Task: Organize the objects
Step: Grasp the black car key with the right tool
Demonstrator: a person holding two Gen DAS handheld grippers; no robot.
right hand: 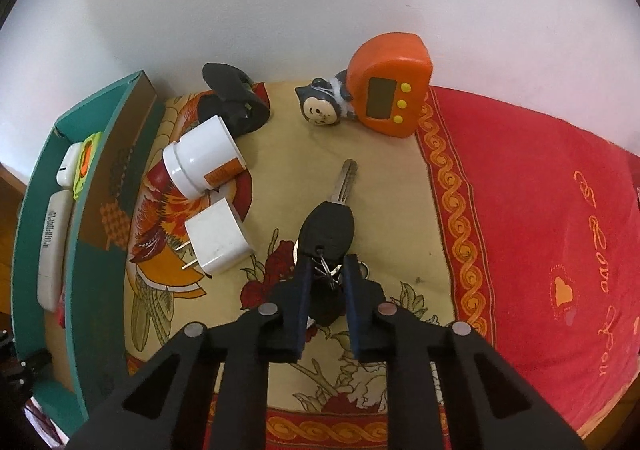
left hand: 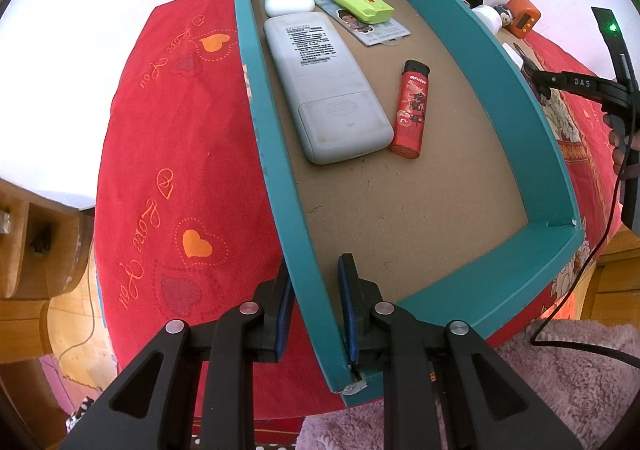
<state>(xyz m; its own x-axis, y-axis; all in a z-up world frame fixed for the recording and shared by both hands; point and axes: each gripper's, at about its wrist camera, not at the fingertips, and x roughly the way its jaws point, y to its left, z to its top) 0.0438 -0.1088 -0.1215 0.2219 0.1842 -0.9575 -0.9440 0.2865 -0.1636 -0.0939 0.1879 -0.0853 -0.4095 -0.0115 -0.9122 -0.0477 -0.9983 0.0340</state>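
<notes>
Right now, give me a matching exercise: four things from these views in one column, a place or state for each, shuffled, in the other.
1. lighter
2. car key
3. left tool
4. timer

a. clamped on the box wall
b. standing on the cloth by the cat figure
c. lying inside the box
d. its ring end between the right tool pads

Pairs: 1-c, 2-d, 3-a, 4-b

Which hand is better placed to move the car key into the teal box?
Right. The right claw already straddles the car key's ring end, while the left claw is clamped on the teal box wall, steadying it.
</notes>
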